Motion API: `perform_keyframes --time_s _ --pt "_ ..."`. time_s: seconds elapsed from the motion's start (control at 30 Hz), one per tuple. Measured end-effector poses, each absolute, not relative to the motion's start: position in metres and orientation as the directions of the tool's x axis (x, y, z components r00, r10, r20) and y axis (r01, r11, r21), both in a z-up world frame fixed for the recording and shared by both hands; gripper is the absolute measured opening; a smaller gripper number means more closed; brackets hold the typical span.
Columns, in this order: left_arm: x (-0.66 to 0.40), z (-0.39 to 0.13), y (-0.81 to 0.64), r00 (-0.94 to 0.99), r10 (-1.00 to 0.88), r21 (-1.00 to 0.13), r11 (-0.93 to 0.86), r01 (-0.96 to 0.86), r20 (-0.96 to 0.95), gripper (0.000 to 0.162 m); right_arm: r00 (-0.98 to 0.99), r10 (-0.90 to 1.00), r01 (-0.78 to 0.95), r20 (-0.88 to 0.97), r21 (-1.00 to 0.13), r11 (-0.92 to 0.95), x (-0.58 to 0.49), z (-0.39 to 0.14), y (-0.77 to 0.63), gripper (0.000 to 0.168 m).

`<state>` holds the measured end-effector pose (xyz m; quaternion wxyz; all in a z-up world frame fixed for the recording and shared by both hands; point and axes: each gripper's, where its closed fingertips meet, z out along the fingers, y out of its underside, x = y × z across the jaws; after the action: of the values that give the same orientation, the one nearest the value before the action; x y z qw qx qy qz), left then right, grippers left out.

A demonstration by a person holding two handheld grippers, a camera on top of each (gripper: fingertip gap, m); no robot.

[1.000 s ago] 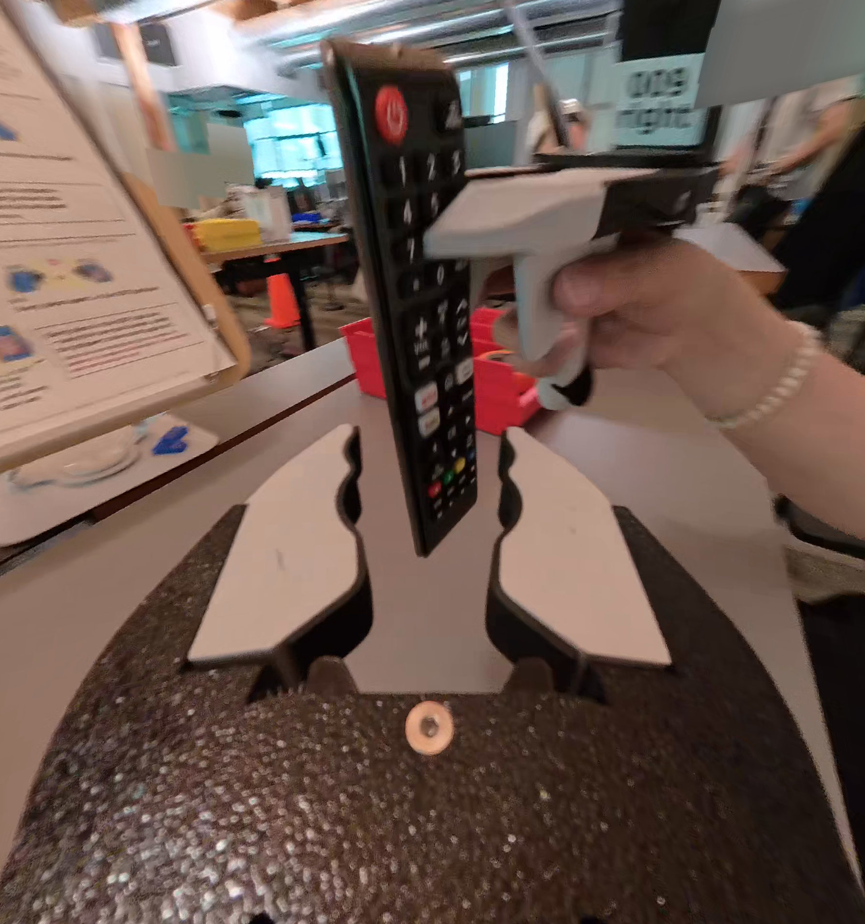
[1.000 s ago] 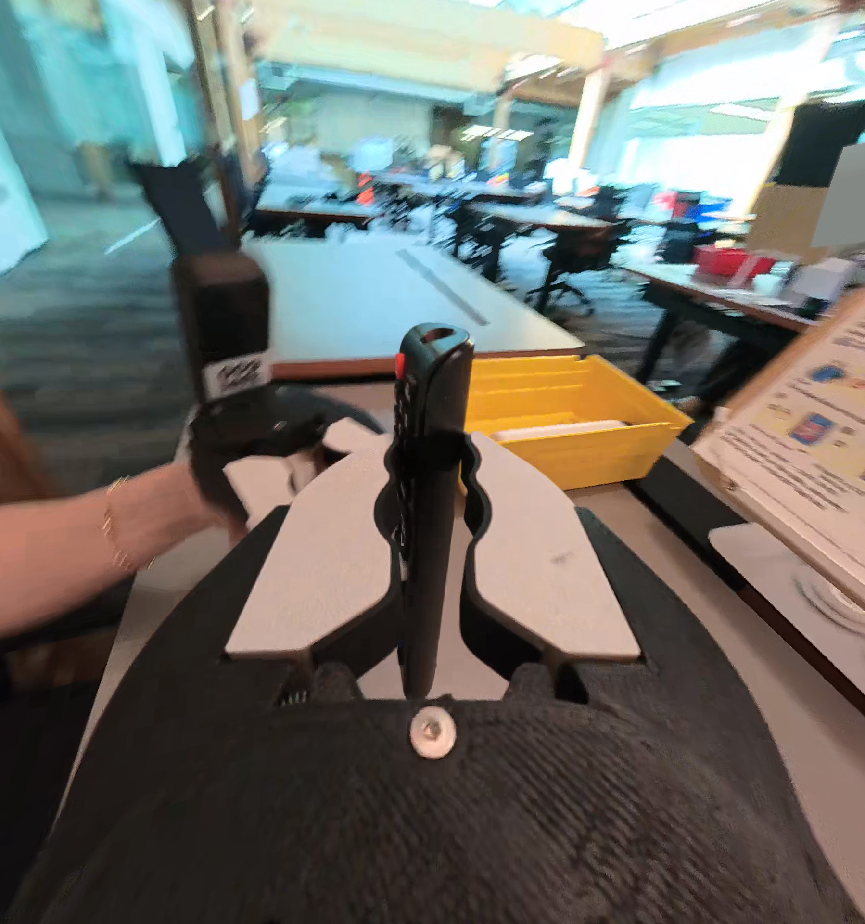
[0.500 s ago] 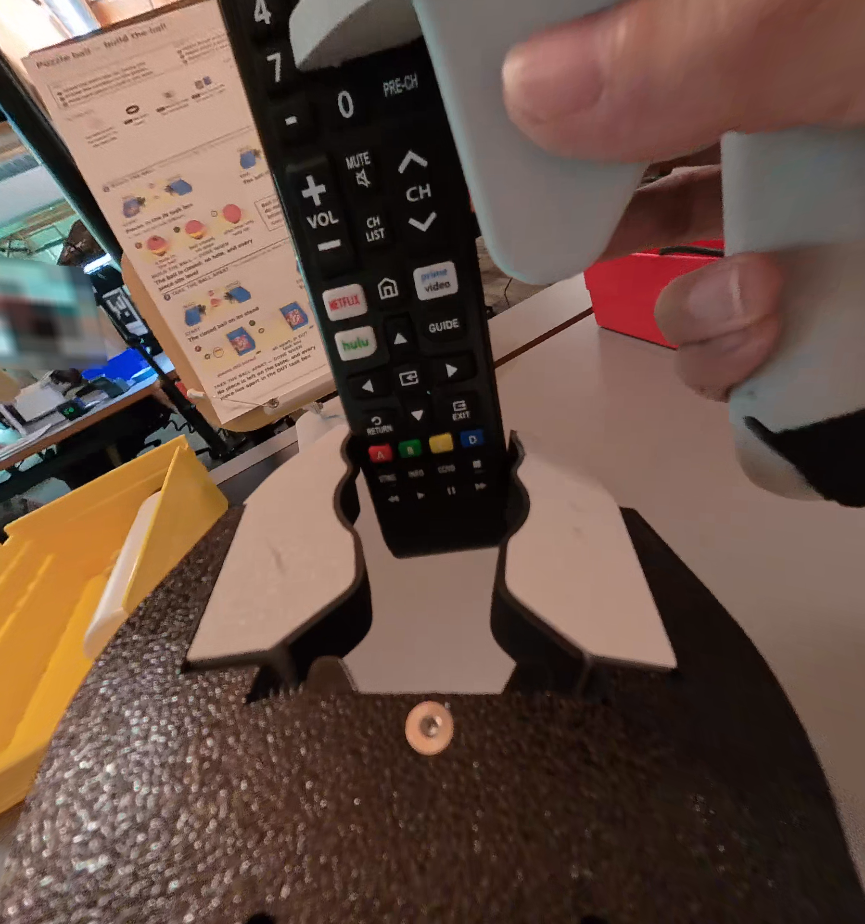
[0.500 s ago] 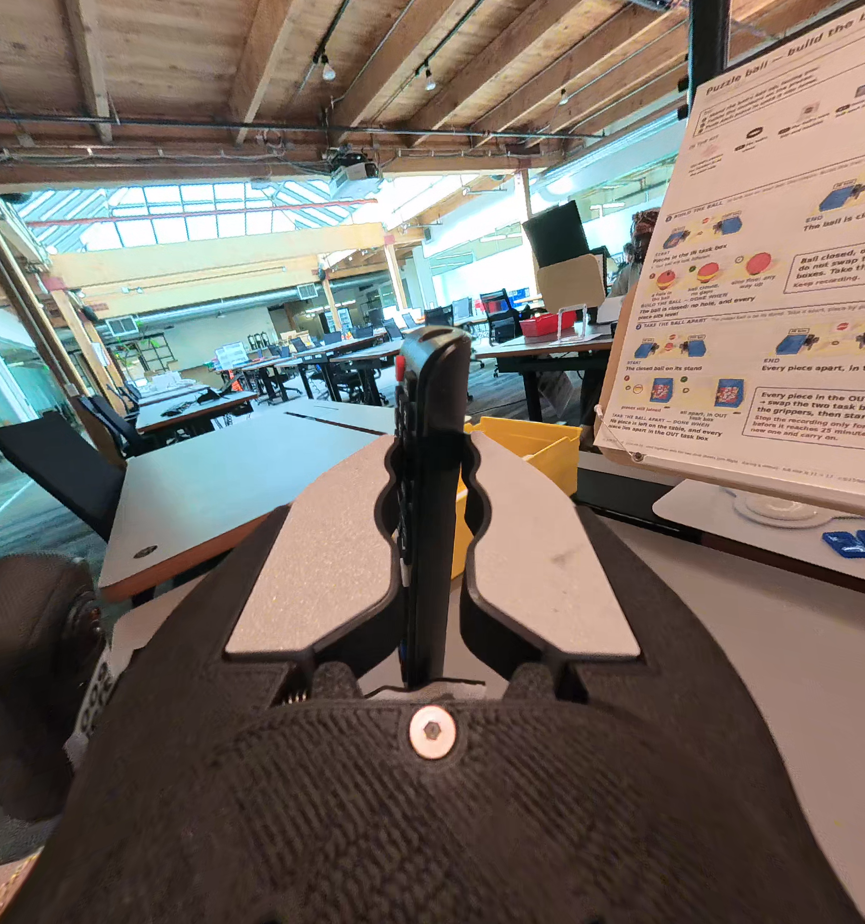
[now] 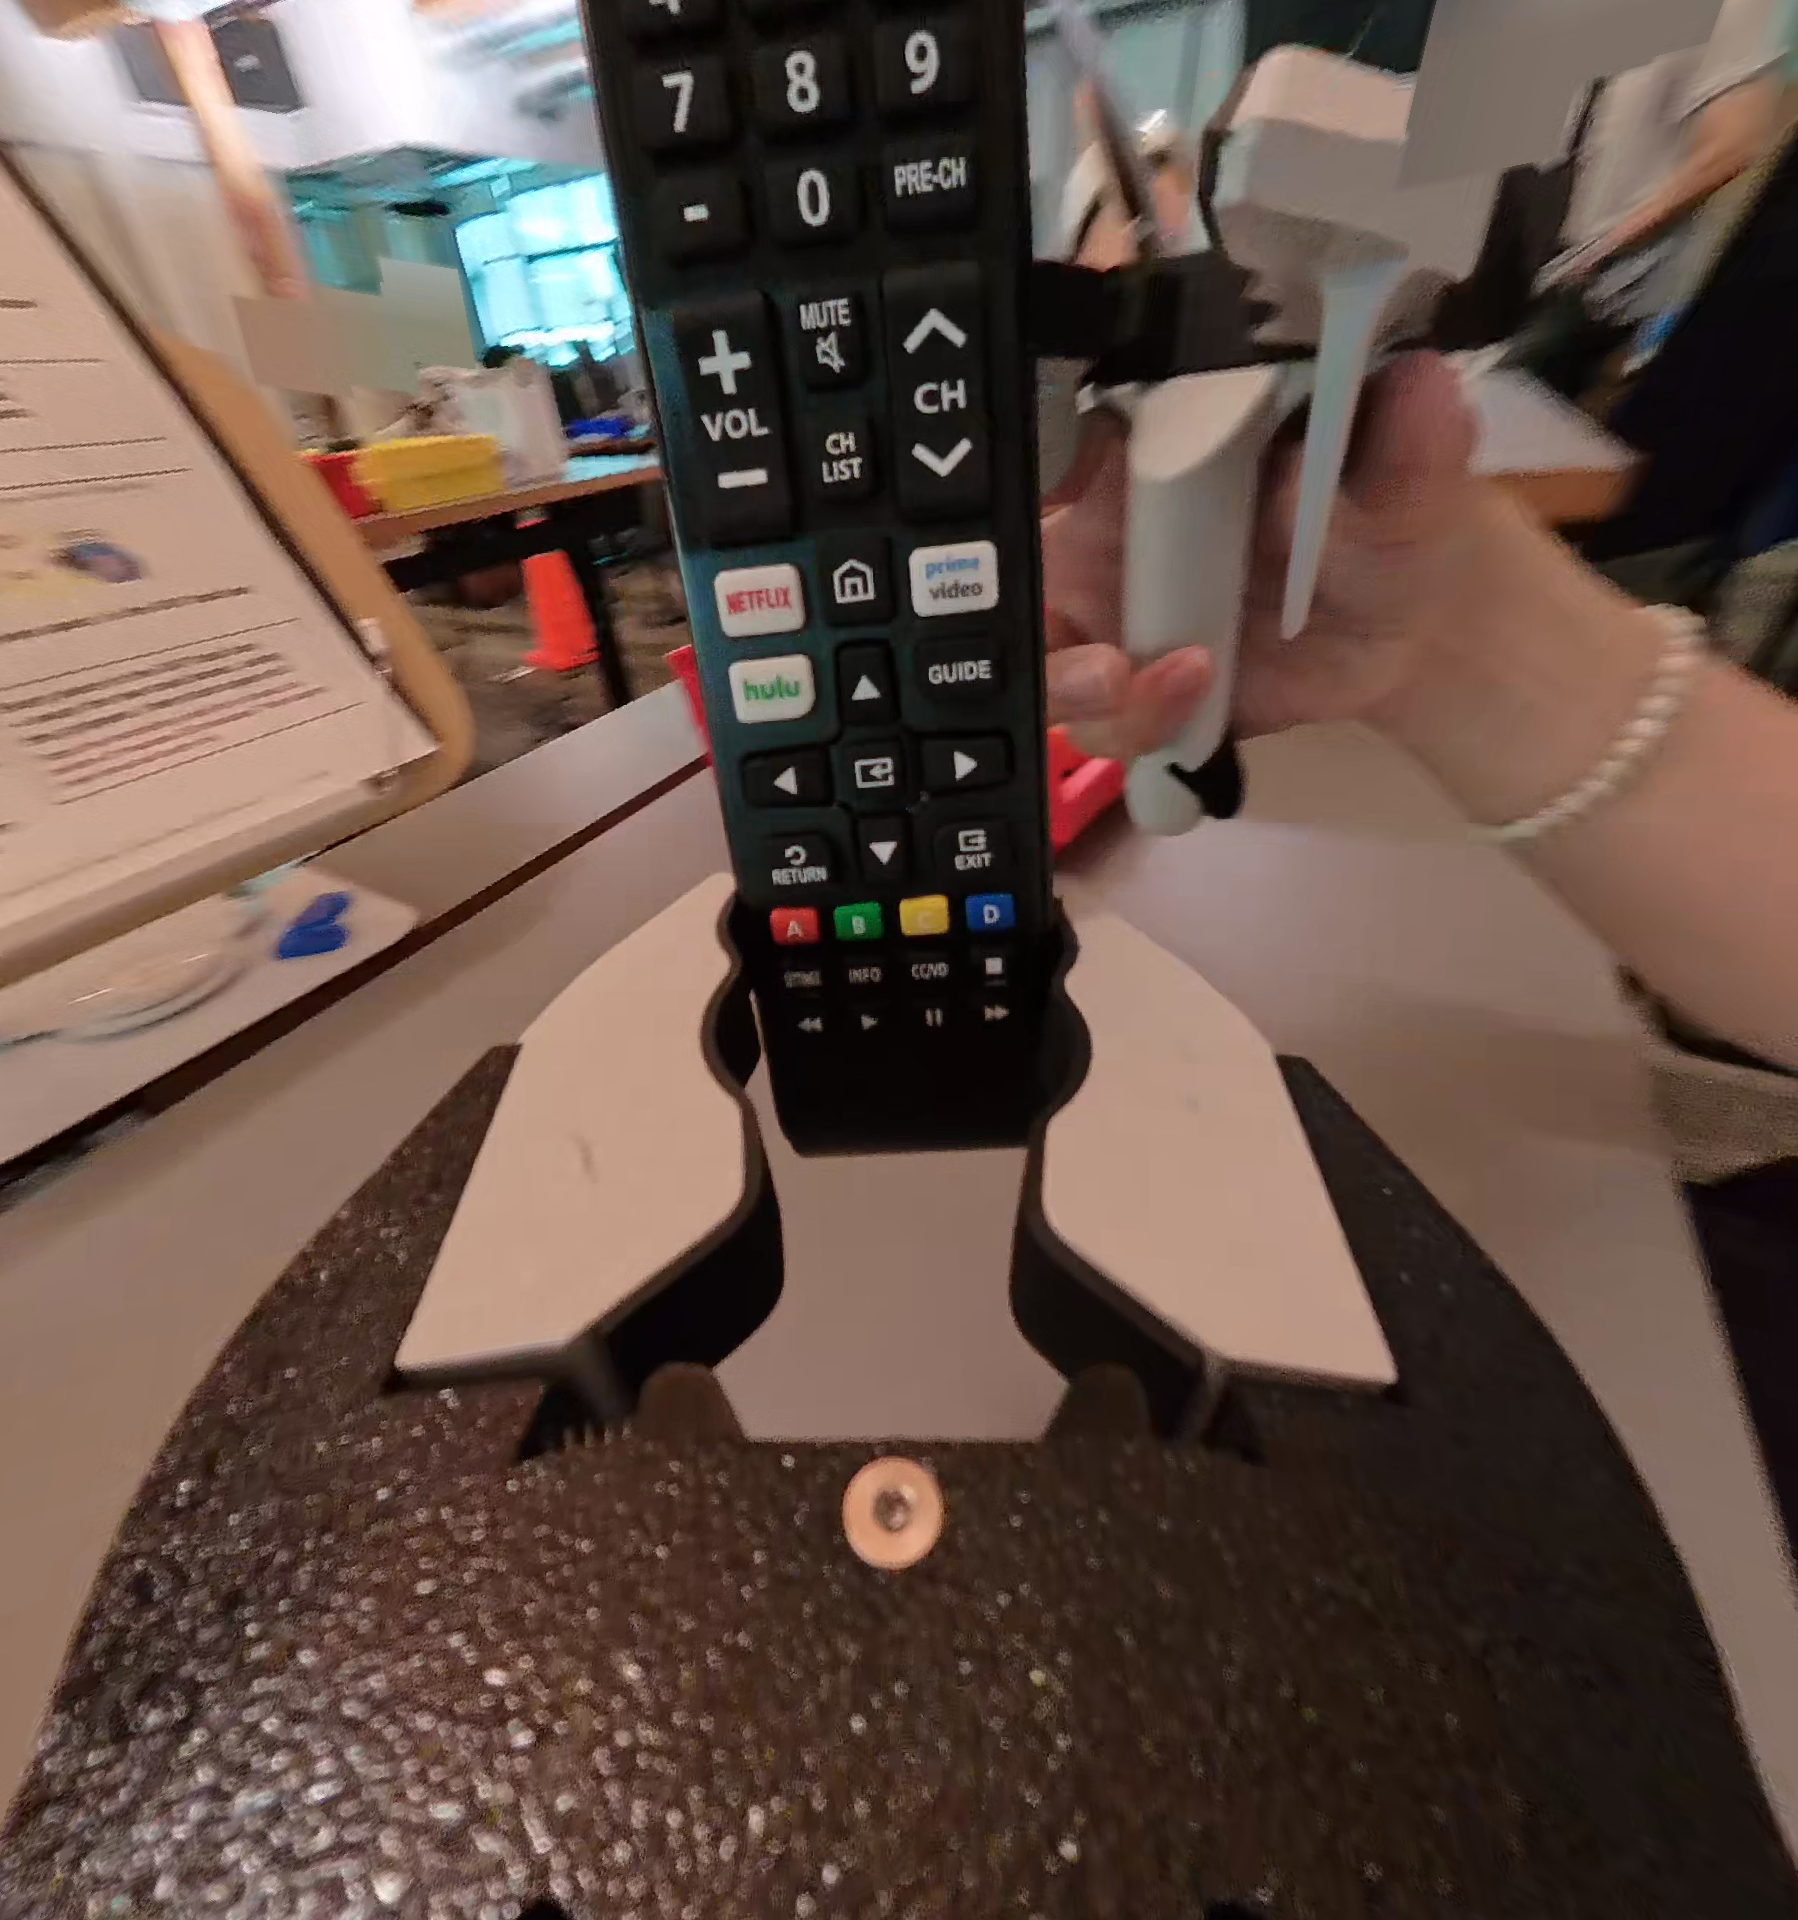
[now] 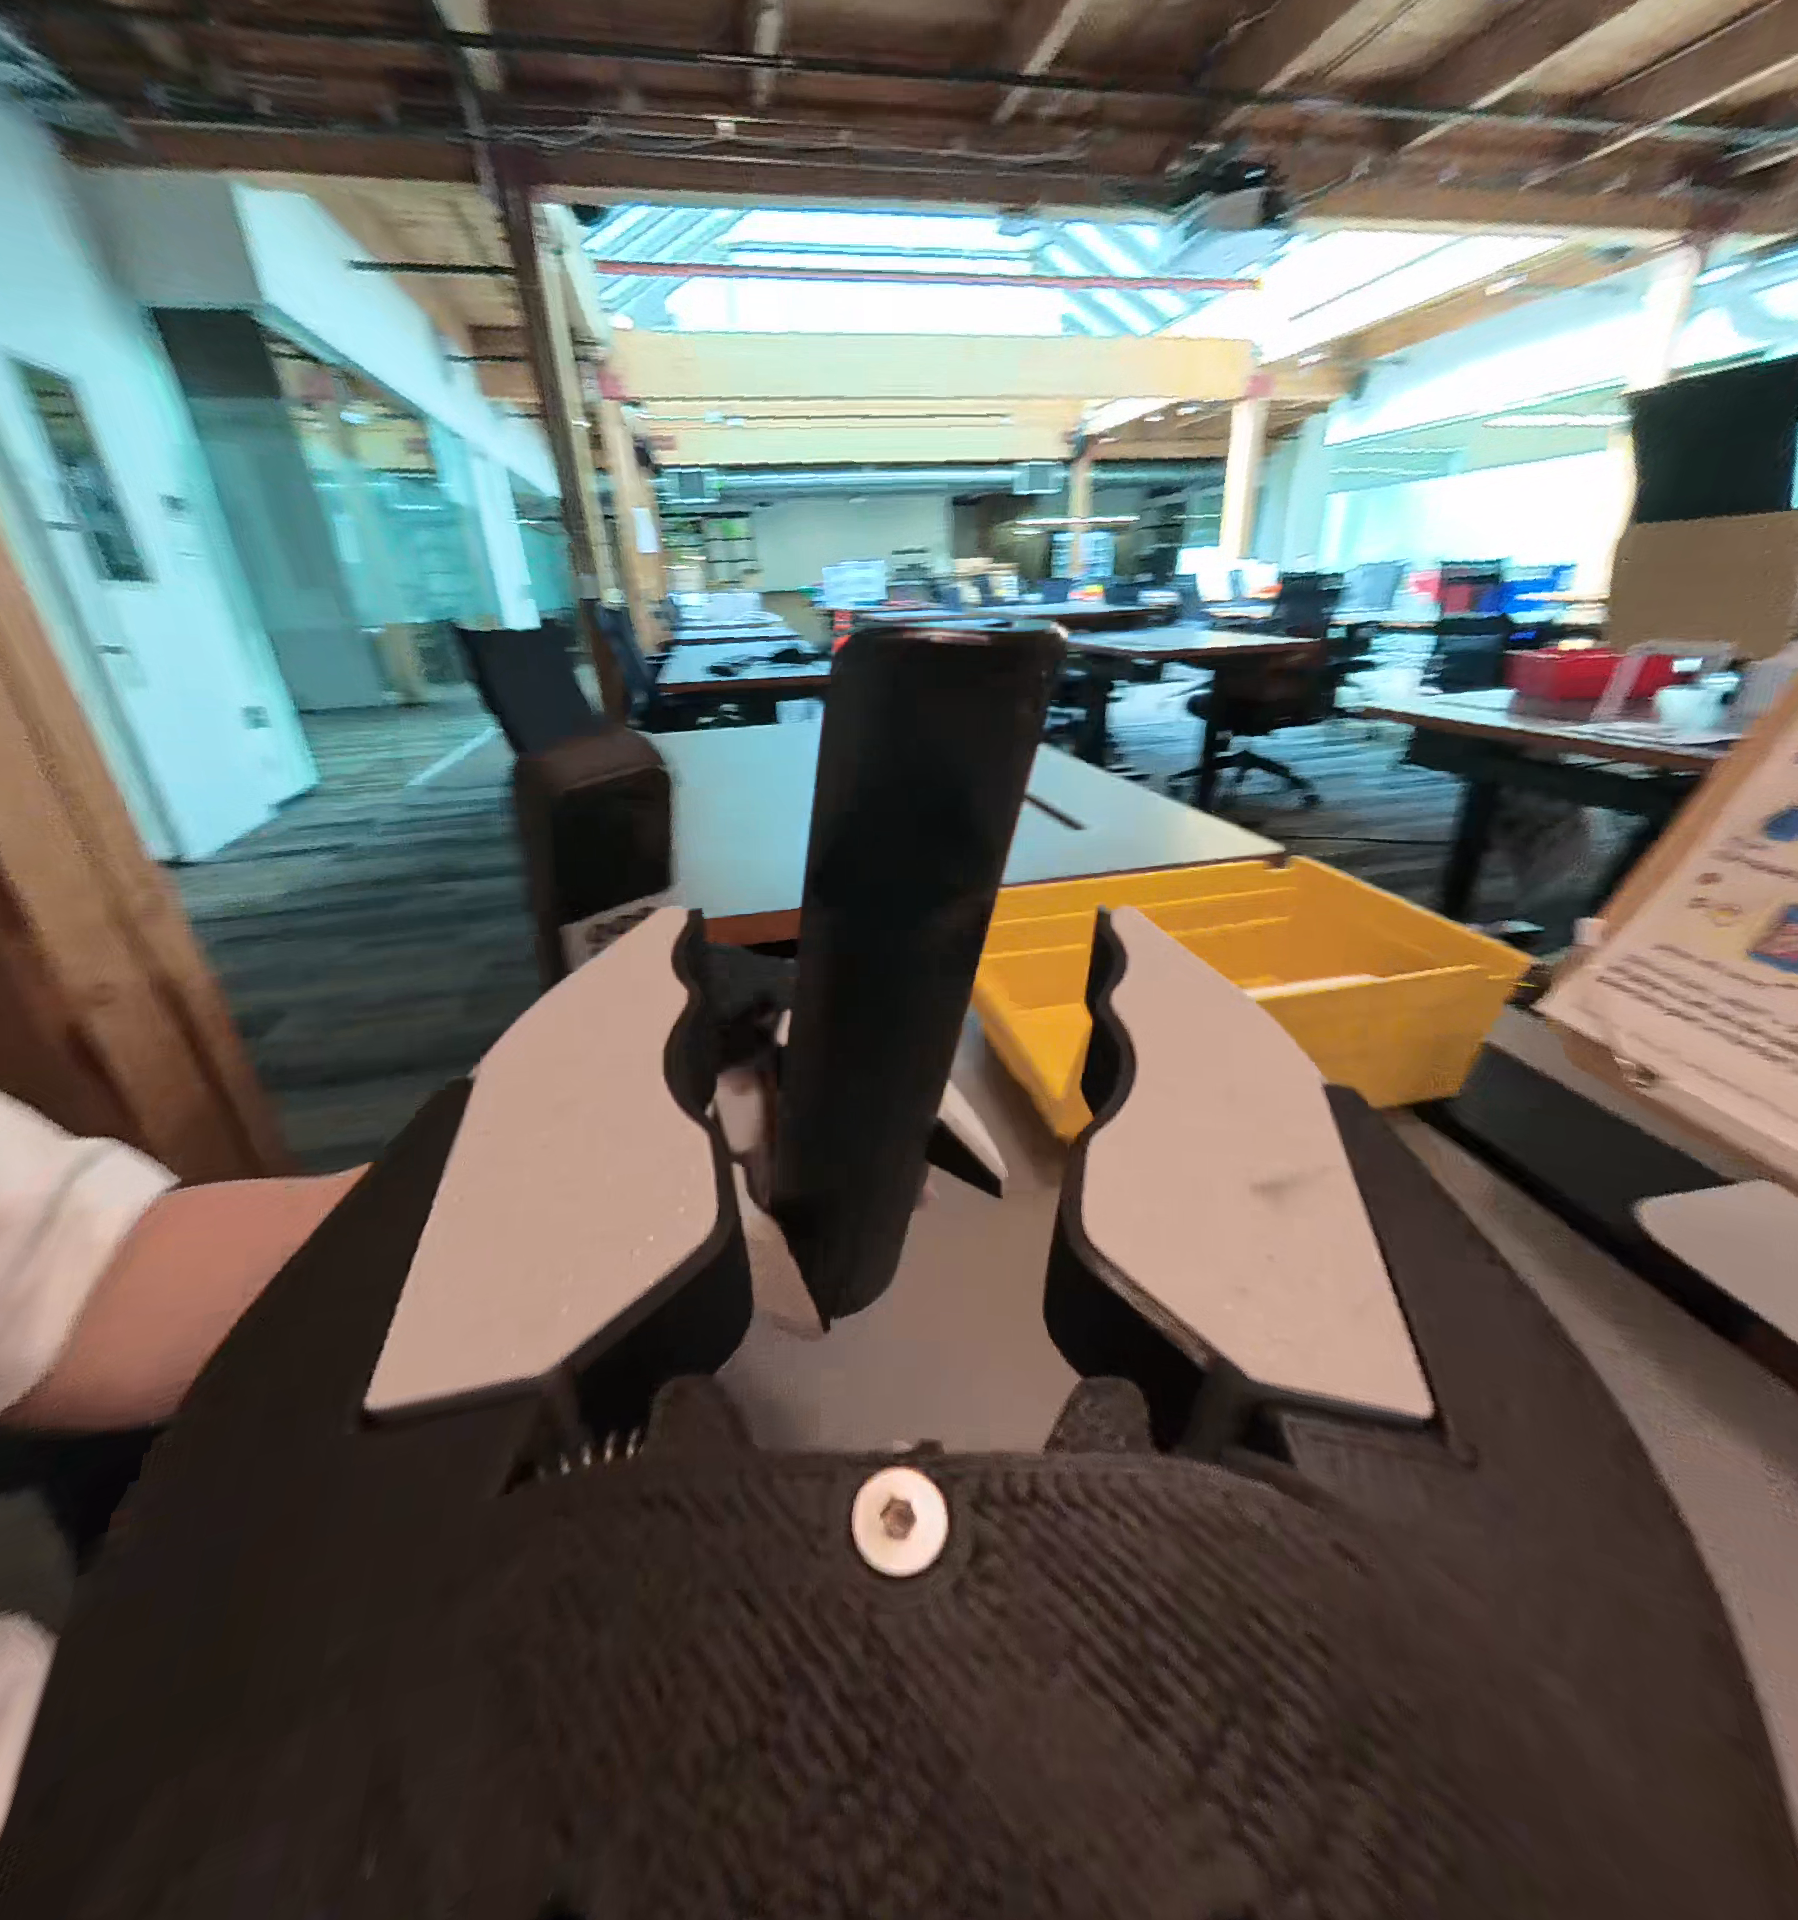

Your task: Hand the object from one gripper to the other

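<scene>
Item: remote control [image 5: 853, 582], black, long and slim, rubber-buttoned face, smooth hard back.

Handling (judged): light, rigid, not fragile. The plastic shell looks slippery along its narrow edges. Its length makes it top-heavy when pinched at one end, so it may pivot. Best taken across the long side edges, at the lower end or mid-body, clear of the keys.

Position: held upright in the air above the grey counter [image 5: 1342, 935], not resting on it. Button face turned to the left wrist view; plain back turned to the right wrist view [image 6: 905, 935].

Left gripper [image 5: 900, 997]: closed narrow on the remote's lower end, the inner edge of each jaw meeting a side edge at the coloured-button row. The remote's bottom end sits inside the jaw gap.

Right gripper [image 6: 895, 1029]: spread wide, holding nothing. The remote stands between its jaws with clear gaps on both sides, leaning slightly. In the left wrist view its white handle [image 5: 1186, 582] shows to the right of and behind the remote, in a hand [image 5: 1414, 603].

Nearby: yellow bin [image 6: 1290, 966], instruction board [image 5: 126, 582].
</scene>
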<state>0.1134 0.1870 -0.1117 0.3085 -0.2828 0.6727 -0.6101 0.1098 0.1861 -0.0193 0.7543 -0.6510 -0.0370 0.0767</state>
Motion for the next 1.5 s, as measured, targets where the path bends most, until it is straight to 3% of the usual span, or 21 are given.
perform_keyframes --time_s 0.1,0.23,0.3,0.47,0.6,0.73,0.83,0.97,1.1,1.33,1.5 --pt "0.097 -0.111 0.178 -0.779 -0.626 -0.999 0.016 -0.044 0.024 0.051 0.955 0.286 -0.105 -0.075 -0.990 0.093 0.096 -0.021 0.188 0.069" --pt "0.085 -0.119 0.169 -0.840 -0.542 -0.996 0.071 -0.046 0.000 0.051 0.952 0.305 -0.052 -0.036 -0.998 0.045 0.085 -0.029 0.201 0.072" --pt "0.085 -0.122 0.167 -0.844 -0.536 -0.995 0.074 -0.063 0.013 0.051 0.960 0.281 -0.011 0.006 -0.998 0.059 0.085 -0.030 0.206 0.055" --pt "0.096 -0.131 0.172 -0.799 -0.600 -0.989 0.137 -0.059 -0.035 0.051 0.971 0.239 0.016 0.024 -0.999 0.032 0.087 -0.035 0.212 0.052" --pt "0.115 -0.109 0.187 -0.591 -0.781 -0.979 0.176 0.101 -0.201 0.059 1.000 -0.010 0.010 0.009 -0.997 0.072 0.119 -0.024 0.212 0.052" --pt "0.118 -0.082 0.193 -0.264 -0.843 -0.868 0.384 0.313 -0.468 0.056 0.964 -0.188 -0.149 -0.186 -0.969 0.195 0.151 -0.007 0.201 0.054" --pt "0.115 -0.077 0.187 -0.119 -0.832 -0.796 0.463 0.390 -0.542 0.050 0.935 -0.143 -0.276 -0.323 -0.921 0.275 0.149 0.001 0.198 0.052" --pt "0.113 -0.075 0.187 -0.037 -0.866 -0.790 0.436 0.432 -0.499 0.045 0.900 -0.048 -0.403 -0.433 -0.868 0.289 0.132 -0.001 0.203 0.052" --pt "0.099 -0.063 0.191 0.050 -0.876 -0.724 0.428 0.540 -0.480 0.027 0.860 0.024 -0.495 -0.510 -0.821 0.285 0.122 -0.008 0.208 0.052" --pt "0.102 -0.064 0.194 -0.099 -0.887 -0.793 0.346 0.502 -0.451 0.024 0.895 0.050 -0.441 -0.443 -0.863 0.247 0.122 -0.013 0.202 0.056" --pt "0.091 -0.059 0.188 -0.552 -0.797 -0.931 0.036 0.364 -0.247 0.024 0.997 0.028 -0.076 -0.072 -0.978 0.196 0.125 -0.013 0.175 0.080"
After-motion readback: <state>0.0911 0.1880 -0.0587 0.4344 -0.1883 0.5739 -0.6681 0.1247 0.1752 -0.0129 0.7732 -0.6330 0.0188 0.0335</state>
